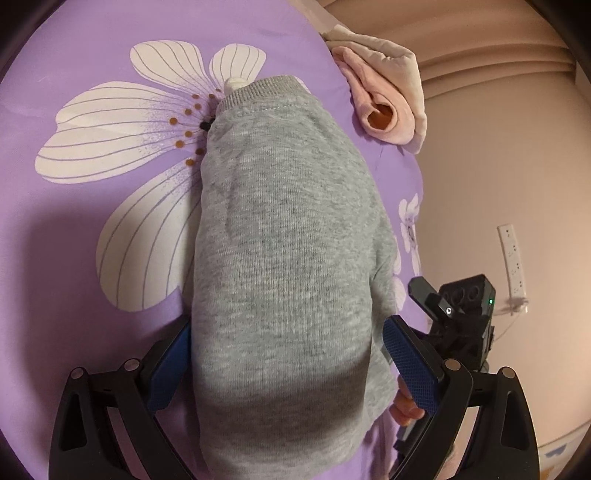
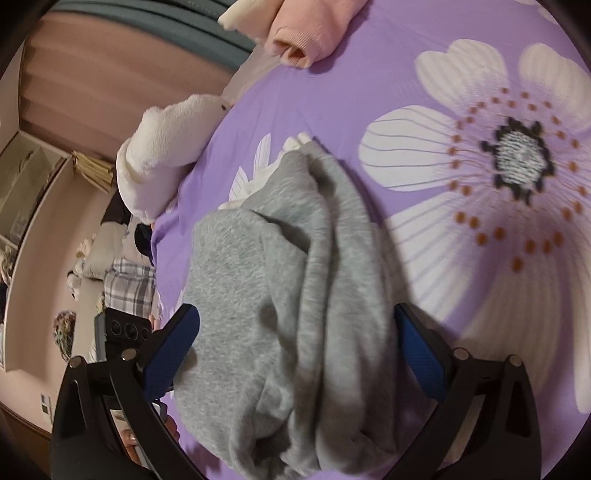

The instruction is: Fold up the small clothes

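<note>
A small grey knit garment [image 1: 284,236] lies on a purple floral bedsheet [image 1: 110,229]. In the left wrist view it runs straight away from me, ribbed hem at the far end. My left gripper [image 1: 288,354] is open, its blue pads [image 1: 410,365] standing either side of the garment's near end. In the right wrist view the garment [image 2: 295,295] is bunched in folds. My right gripper [image 2: 295,343] is open too, its blue pads [image 2: 173,354] standing either side of the cloth. The right gripper also shows in the left wrist view [image 1: 461,314].
A folded pink and cream garment [image 1: 384,107] lies at the bed's far edge, also in the right wrist view [image 2: 306,33]. A white plush item [image 2: 162,155] rests at the bed edge. A white power strip [image 1: 511,258] is on the wall.
</note>
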`<state>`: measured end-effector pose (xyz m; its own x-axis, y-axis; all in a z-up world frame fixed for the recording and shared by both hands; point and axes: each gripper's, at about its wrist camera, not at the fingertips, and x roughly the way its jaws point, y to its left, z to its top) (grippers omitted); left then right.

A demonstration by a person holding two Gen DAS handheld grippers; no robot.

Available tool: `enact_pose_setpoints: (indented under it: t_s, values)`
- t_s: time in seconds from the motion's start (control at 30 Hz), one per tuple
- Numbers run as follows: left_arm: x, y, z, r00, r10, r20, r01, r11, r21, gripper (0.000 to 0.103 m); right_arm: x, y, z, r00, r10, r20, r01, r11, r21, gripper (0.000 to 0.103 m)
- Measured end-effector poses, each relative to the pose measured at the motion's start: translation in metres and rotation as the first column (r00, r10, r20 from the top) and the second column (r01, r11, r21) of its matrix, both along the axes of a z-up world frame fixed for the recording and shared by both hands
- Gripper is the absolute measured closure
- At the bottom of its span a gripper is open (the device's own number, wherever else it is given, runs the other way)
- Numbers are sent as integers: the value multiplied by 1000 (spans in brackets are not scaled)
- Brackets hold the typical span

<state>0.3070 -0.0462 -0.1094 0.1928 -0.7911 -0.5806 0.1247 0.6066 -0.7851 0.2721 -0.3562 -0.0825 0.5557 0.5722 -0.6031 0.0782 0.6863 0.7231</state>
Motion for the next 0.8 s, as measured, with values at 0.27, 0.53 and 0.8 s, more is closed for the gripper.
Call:
enact_pose_setpoints:
  t_s: [0.27, 0.53, 0.8]
  values:
    - [3, -8, 0, 1000, -11, 14, 11, 999, 39, 6, 16, 13, -2, 1000, 19, 0, -19, 999, -45, 0]
    - [9, -10, -1, 1000, -12, 4, 12, 999, 38, 6, 21, 13, 2, 1000, 4, -7, -4, 996, -93, 9]
    - [9, -15, 0, 1000, -15, 13, 14, 998, 63, 6, -40, -5, 53, 986, -8, 166, 47, 972, -230, 11]
